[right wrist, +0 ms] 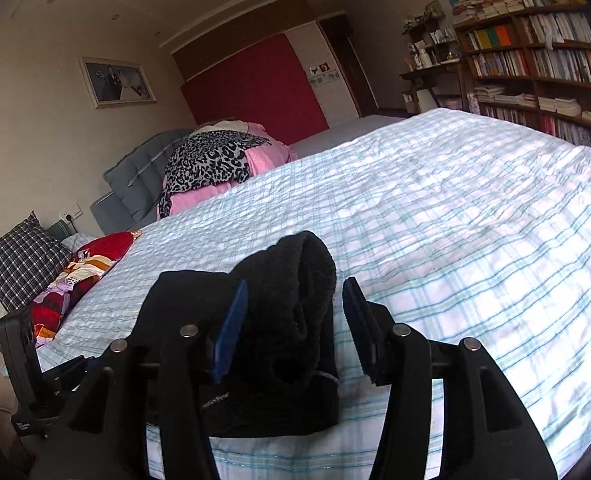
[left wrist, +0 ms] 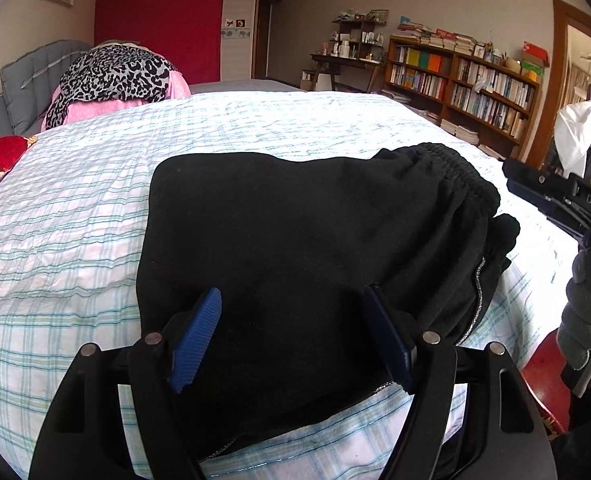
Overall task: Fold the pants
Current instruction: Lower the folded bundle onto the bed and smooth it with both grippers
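Two grippers: both over one black bundle, near edge of bed.
Pants (left wrist: 295, 240): black, folded to a compact block, lying flat on checked bedspread (left wrist: 75, 240); elastic waistband (left wrist: 455, 168) gathered at far right corner; thin silvery stripe down right edge.
Left gripper (left wrist: 291, 336): pointing downward over near part of pants; jaws wide apart, blue ribbed pads (left wrist: 197, 336) standing clear on either side of the cloth's top surface; nothing pinched, no fabric pulled up between them.
Right gripper (right wrist: 295, 328): at waistband end of the bundle; jaws partway apart, a rolled hump of black cloth rising between them; left pad close against the cloth, contact uncertain; right pad clearly apart from it, bedspread showing in the gap; not clamped.
Right gripper, seen from left wrist view: black body at right edge of frame, held by a gloved hand (left wrist: 587, 312), beside the waistband.
Bedspread: white with pale blue-green check, wrinkled, brightly lit.
Far side of bed: leopard-print cloth (left wrist: 115, 76) on pink bedding, grey padded headboard behind.
Background: bookshelf (left wrist: 463, 80) full of books, red panel on wall, framed picture.
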Demonstrator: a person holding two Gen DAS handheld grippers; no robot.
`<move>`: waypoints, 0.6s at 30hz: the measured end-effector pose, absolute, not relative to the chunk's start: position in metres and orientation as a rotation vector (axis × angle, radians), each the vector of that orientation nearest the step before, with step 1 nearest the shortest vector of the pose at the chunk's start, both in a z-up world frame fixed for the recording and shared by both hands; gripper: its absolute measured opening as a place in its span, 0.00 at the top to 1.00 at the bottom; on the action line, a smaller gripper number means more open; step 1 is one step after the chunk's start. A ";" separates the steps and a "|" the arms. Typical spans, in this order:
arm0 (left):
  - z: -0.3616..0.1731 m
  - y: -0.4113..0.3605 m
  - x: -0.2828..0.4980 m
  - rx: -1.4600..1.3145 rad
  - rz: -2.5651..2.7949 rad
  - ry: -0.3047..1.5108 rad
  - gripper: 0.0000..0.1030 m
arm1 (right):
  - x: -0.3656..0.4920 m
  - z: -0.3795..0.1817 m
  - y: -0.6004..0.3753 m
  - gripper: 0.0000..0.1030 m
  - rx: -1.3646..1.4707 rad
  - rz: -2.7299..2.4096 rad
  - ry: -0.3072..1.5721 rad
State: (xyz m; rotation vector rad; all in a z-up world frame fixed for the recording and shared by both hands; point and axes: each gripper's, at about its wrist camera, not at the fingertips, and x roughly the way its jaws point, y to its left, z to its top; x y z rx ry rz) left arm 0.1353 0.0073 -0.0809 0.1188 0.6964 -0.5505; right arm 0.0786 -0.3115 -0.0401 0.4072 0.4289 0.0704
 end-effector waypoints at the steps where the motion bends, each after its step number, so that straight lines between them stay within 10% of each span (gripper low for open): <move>1: -0.080 0.006 0.134 0.120 -0.559 0.695 0.28 | 0.080 -0.035 -0.307 0.50 0.399 0.105 0.418; 18: -0.088 -0.001 0.127 0.161 -0.628 0.660 0.25 | 0.109 -0.083 -0.269 0.53 0.244 0.212 0.580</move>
